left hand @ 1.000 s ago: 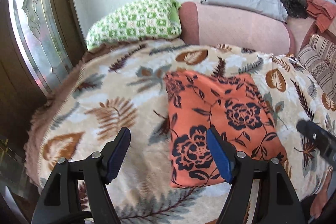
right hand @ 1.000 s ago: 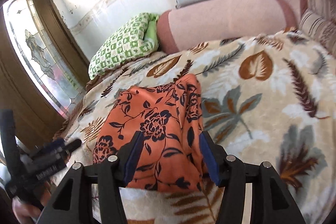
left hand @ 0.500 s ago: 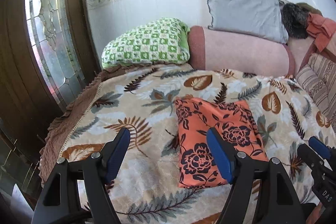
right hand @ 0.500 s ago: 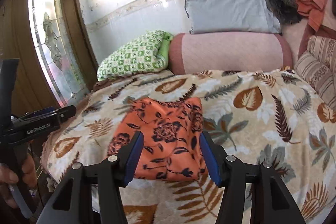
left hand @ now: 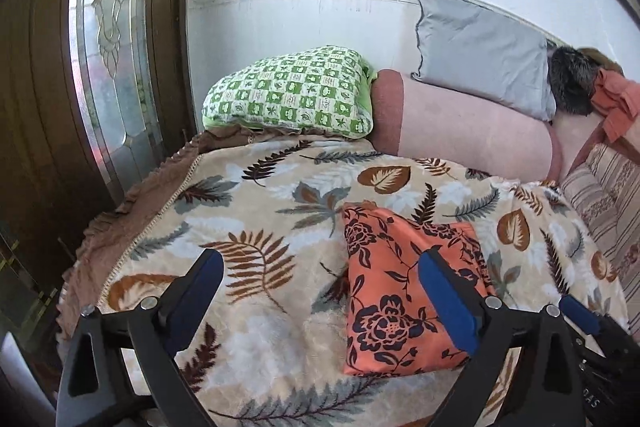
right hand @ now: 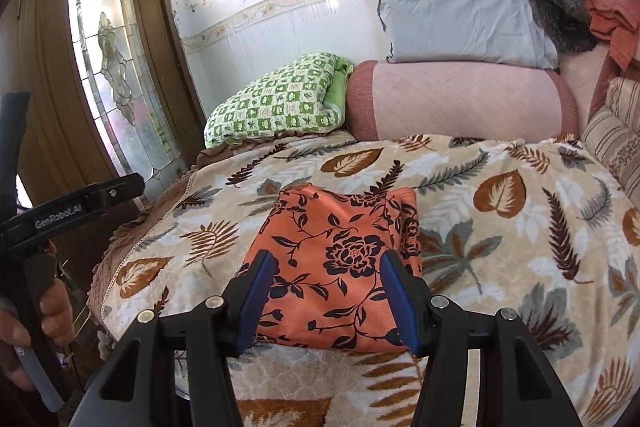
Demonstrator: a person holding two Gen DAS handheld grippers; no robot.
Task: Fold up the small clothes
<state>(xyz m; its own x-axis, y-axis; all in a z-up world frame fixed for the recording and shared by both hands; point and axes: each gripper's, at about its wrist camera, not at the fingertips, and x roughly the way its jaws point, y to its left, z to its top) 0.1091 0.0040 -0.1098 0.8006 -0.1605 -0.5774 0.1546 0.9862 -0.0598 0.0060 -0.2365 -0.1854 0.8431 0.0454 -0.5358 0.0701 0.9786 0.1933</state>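
Observation:
A folded orange cloth with dark flowers (left hand: 394, 287) lies flat on the leaf-patterned blanket (left hand: 260, 219); it also shows in the right wrist view (right hand: 340, 267). My left gripper (left hand: 320, 303) is open and empty, held back above the bed's near edge, with the cloth behind its right finger. My right gripper (right hand: 326, 301) is open and empty, raised in front of the cloth's near edge, not touching it. The left tool and hand (right hand: 44, 227) show at the left of the right wrist view.
A green checked pillow (left hand: 292, 95), a pink bolster (left hand: 472, 131) and a grey pillow (left hand: 480, 47) line the wall behind the bed. A striped cushion (left hand: 608, 203) is at the right. A wooden door with glass (left hand: 108, 67) stands left of the bed.
Both grippers have pulled back and up from the folded cloth, so more of the bed and wall shows. The cloth stays flat on the blanket.

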